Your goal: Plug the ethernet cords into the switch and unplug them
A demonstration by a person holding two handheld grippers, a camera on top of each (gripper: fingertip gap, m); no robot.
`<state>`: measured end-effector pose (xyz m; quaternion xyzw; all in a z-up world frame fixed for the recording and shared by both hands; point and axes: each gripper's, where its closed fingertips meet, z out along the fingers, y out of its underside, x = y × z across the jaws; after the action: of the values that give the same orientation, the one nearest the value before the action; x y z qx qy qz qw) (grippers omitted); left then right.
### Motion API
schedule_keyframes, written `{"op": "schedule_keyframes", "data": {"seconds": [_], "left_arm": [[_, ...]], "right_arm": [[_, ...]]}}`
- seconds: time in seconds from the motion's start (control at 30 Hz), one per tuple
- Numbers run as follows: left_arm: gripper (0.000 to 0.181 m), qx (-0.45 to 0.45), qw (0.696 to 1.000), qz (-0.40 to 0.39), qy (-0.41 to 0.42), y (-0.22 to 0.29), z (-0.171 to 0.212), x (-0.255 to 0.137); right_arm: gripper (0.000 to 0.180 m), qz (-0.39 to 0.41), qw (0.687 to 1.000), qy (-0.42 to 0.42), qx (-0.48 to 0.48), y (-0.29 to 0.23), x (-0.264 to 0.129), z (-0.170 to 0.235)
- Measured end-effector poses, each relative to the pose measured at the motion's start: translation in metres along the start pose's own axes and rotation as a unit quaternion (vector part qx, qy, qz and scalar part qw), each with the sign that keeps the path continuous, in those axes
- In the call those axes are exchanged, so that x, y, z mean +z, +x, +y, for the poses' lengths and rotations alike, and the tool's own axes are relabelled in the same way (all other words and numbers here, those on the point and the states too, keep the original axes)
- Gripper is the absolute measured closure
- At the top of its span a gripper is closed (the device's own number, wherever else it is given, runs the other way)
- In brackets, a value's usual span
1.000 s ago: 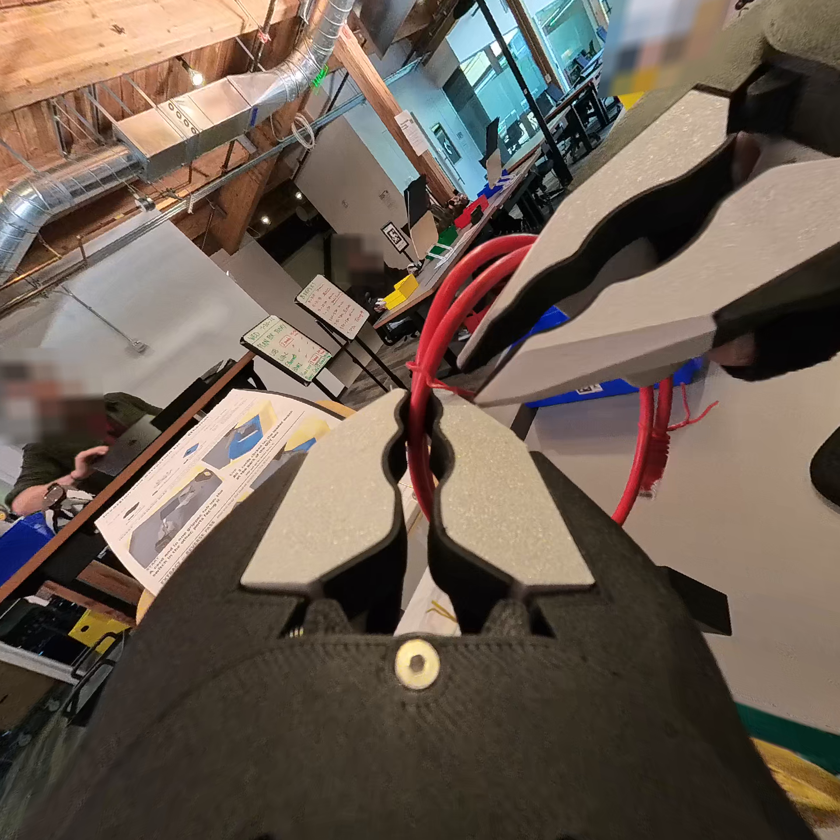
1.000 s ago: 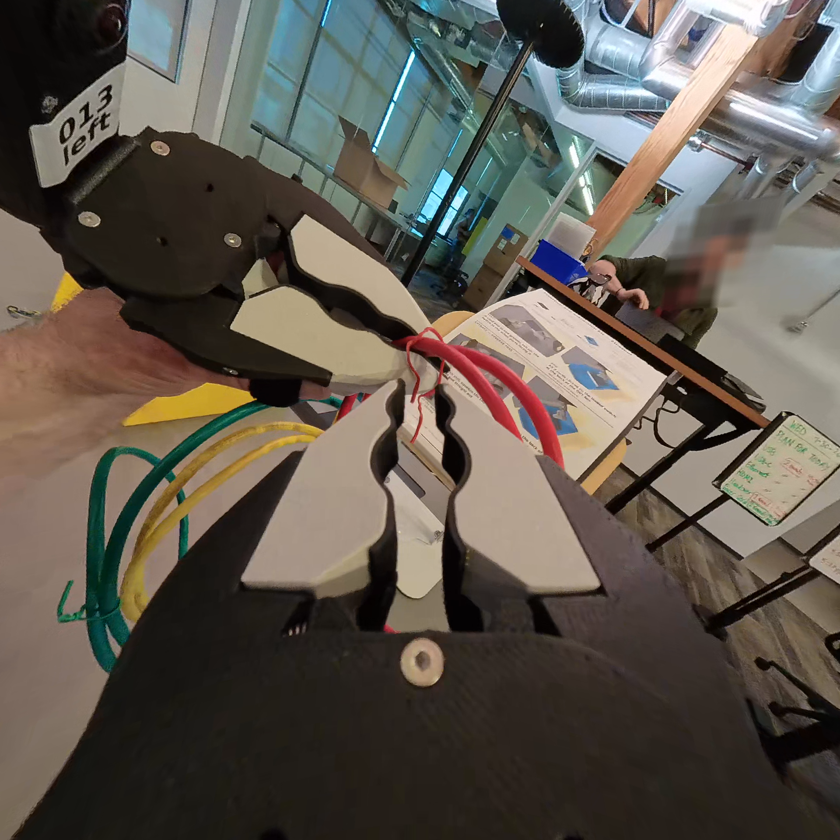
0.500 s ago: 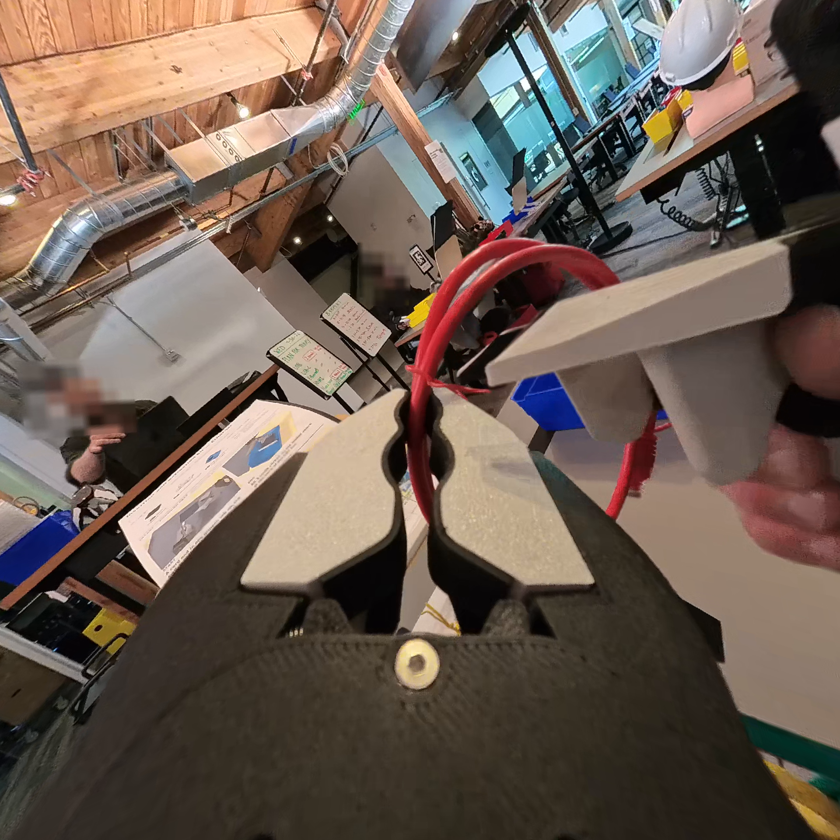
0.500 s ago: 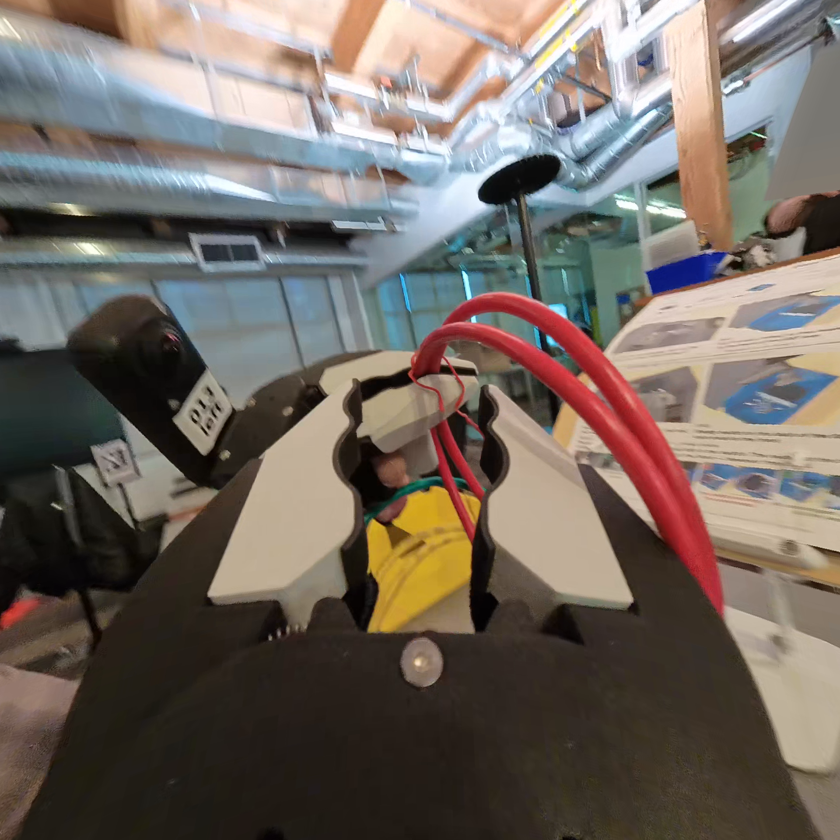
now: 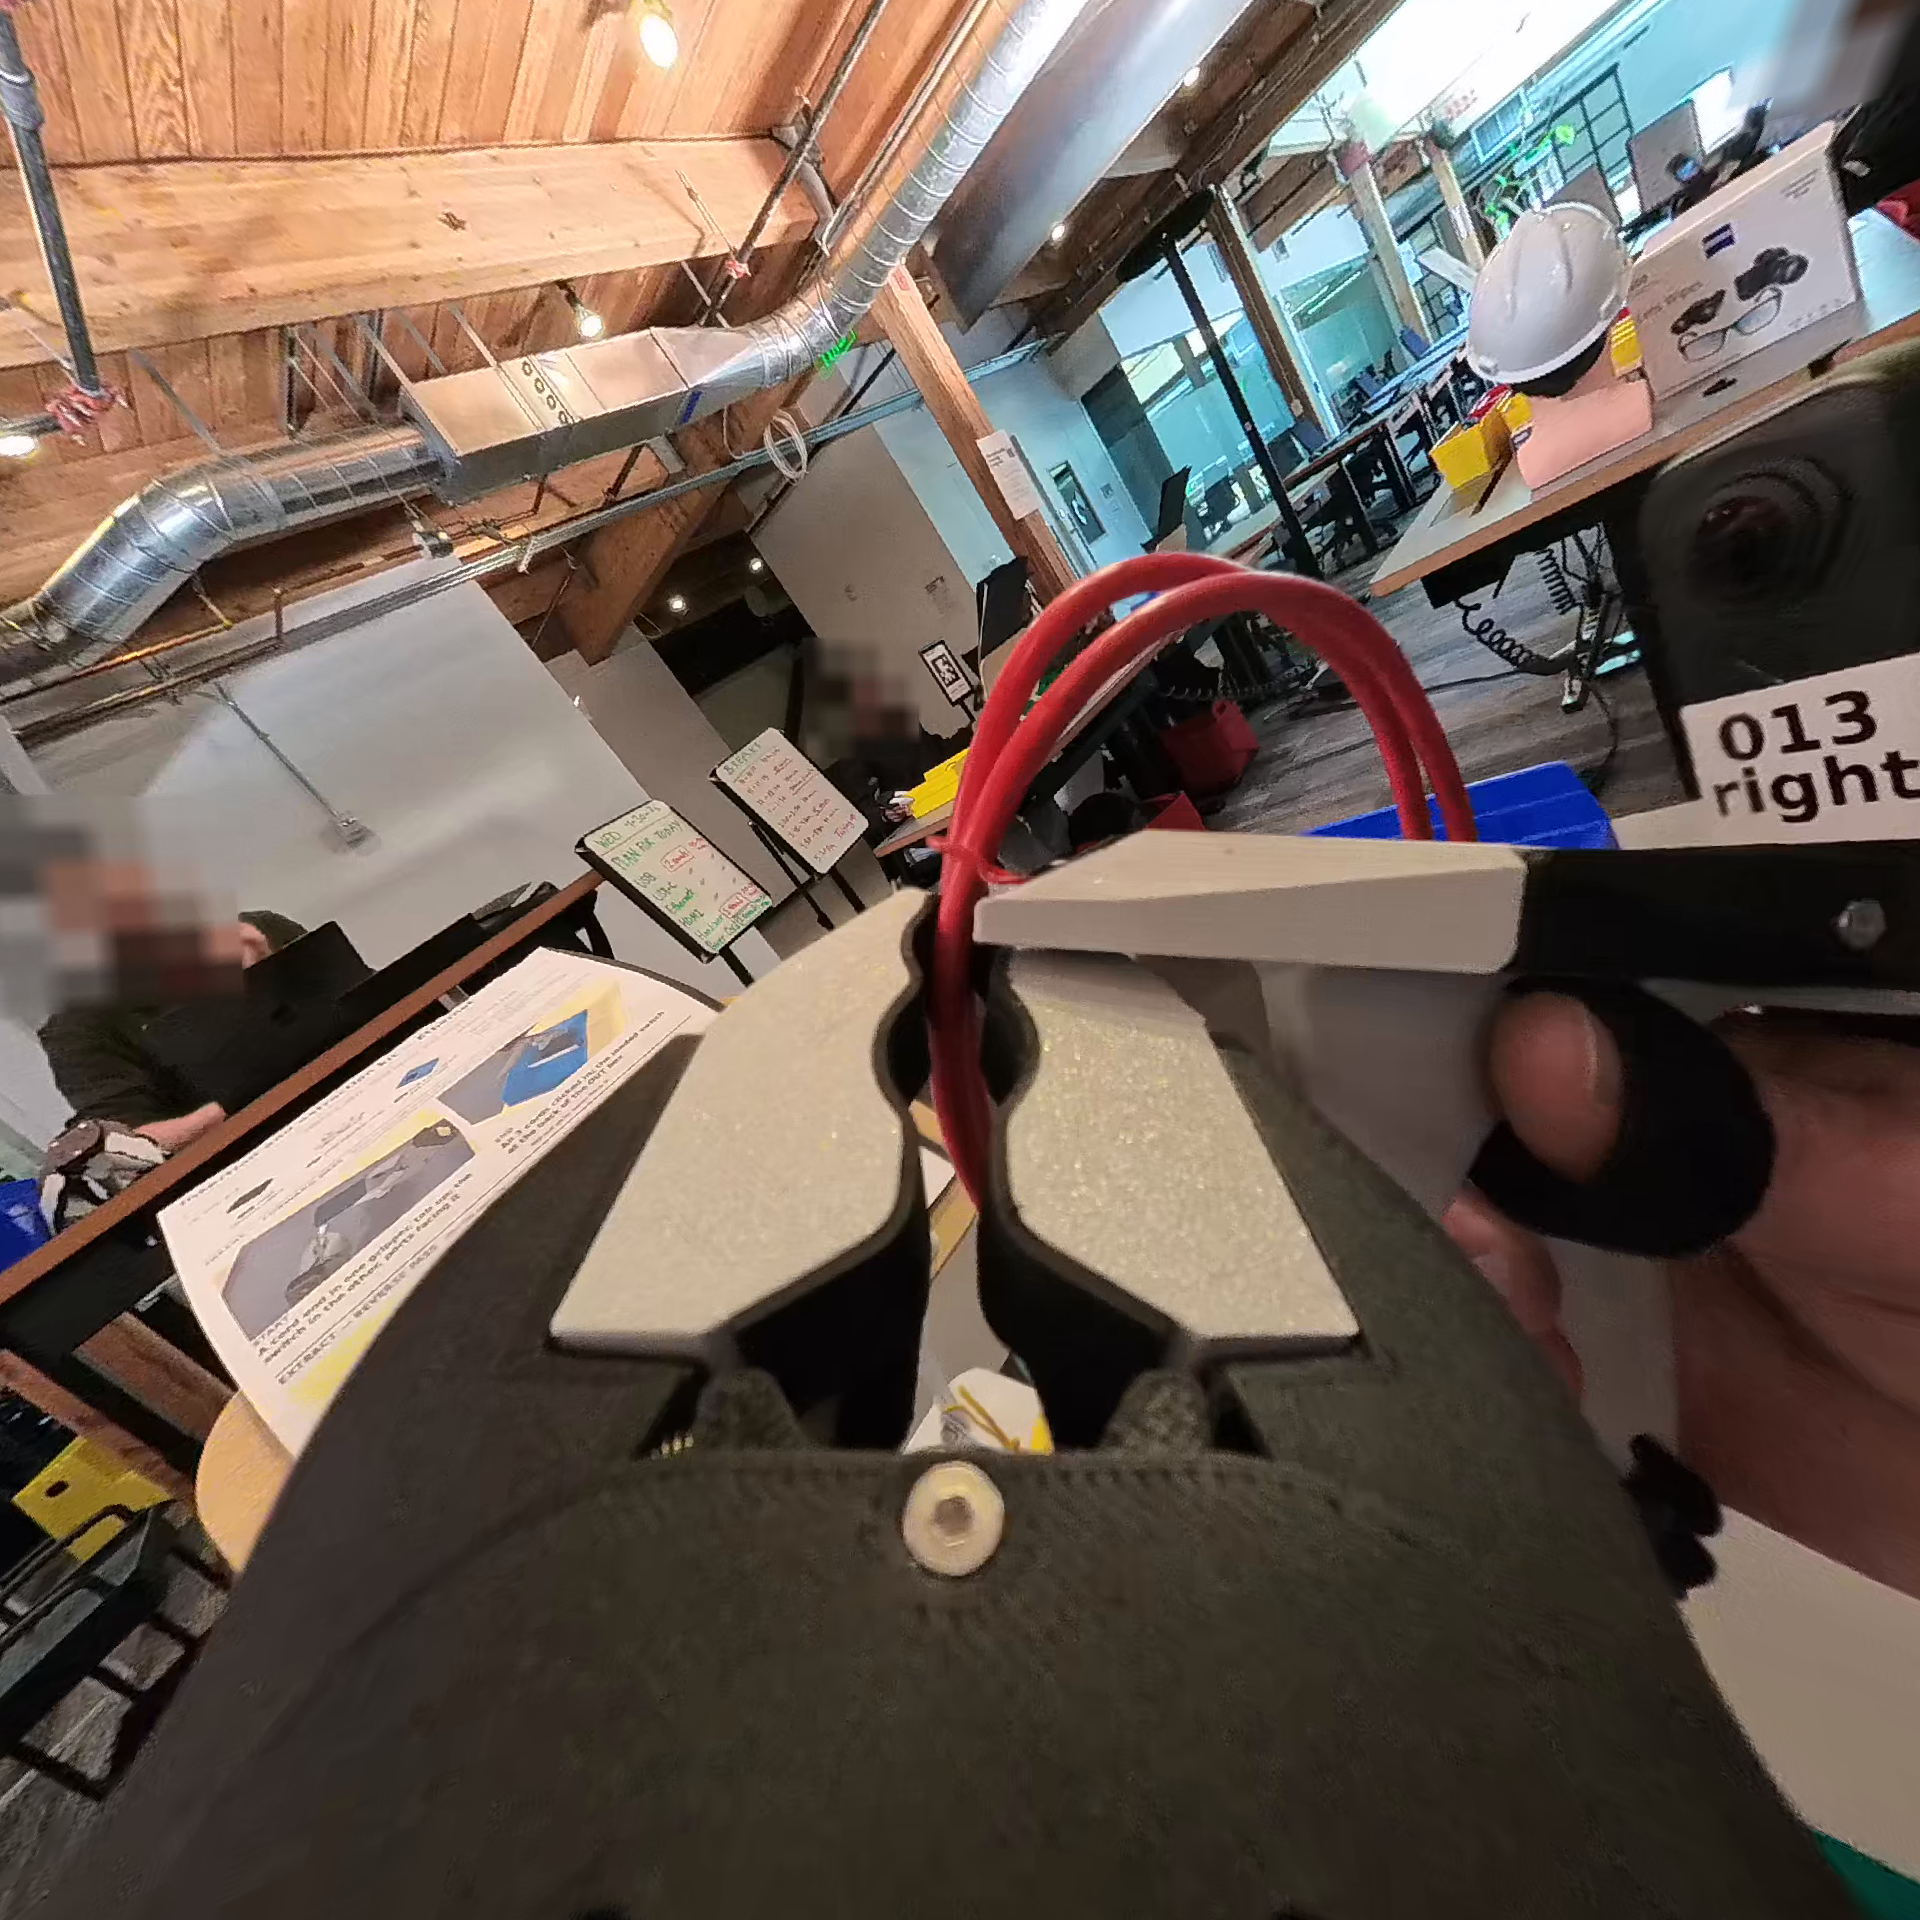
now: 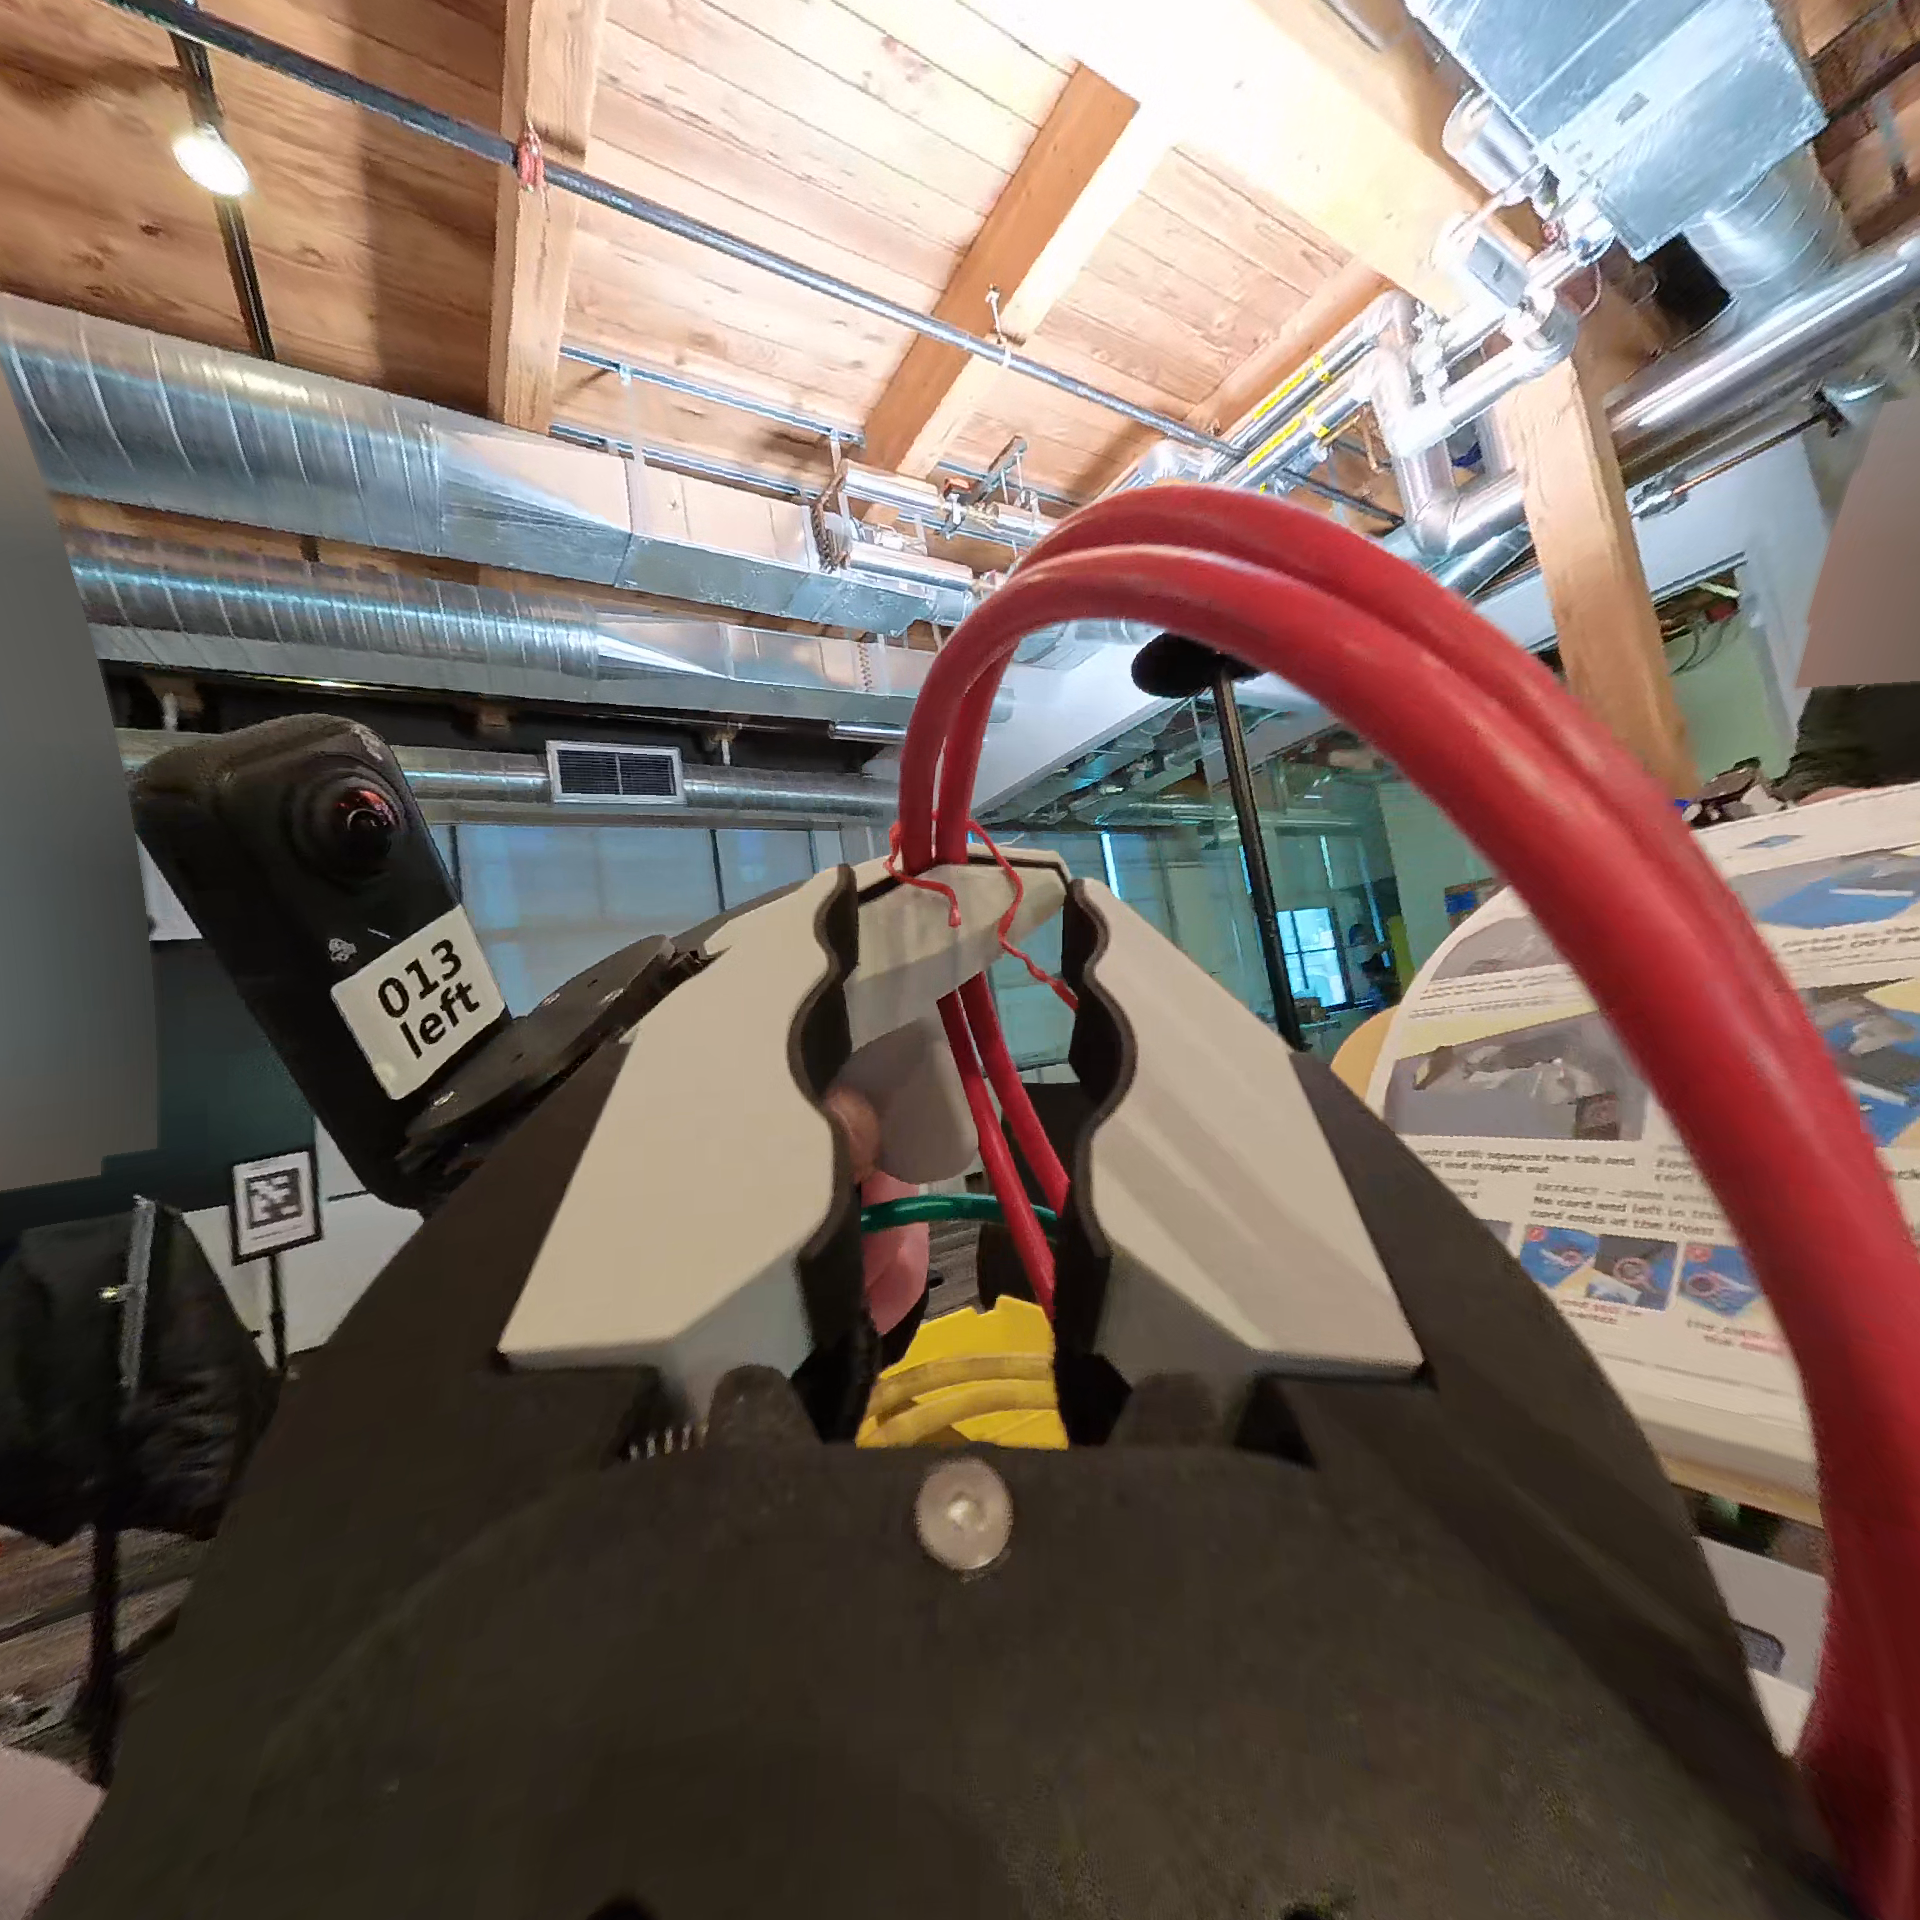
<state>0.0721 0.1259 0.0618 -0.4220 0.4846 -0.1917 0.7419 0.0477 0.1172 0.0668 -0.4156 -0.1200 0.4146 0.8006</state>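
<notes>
Red ethernet cord (image 5: 954,1049), looped in two strands, clamped between the jaws of the left hand-held gripper (image 5: 954,1023) and arching up and over to the right. Right hand-held gripper (image 6: 961,971) spread apart around that clamped spot, one grey finger (image 5: 1247,902) just beside the cord. Behind the cord, a tilted printed sheet (image 5: 416,1132).

1. the red cord (image 6: 1621,831) runs off the right wrist view at 4 o'clock; neither plug shows.
2. the printed sheet (image 6: 1662,1091) is cut off at 3 o'clock.
3. the green cord (image 6: 961,1208) and yellow cord (image 6: 966,1382) show only as slivers between the right gripper (image 6: 961,914) fingers.
4. the switch is out of sight.
</notes>
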Motion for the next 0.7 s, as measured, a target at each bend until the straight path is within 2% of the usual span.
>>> {"op": "schedule_keyframes", "data": {"seconds": [0.17, 0.7], "left_arm": [[0.176, -0.006, 1.0, 0.0, 0.007, 0.001, -0.003, 0.0], [0.176, -0.017, 1.0, 0.004, 0.016, 0.005, -0.003, 0.003]], "right_arm": [[0.143, -0.014, 0.999, 0.036, 0.03, 0.0, -0.005, -0.007], [0.155, -0.004, 0.999, 0.049, 0.022, 0.003, -0.015, -0.012]]}}
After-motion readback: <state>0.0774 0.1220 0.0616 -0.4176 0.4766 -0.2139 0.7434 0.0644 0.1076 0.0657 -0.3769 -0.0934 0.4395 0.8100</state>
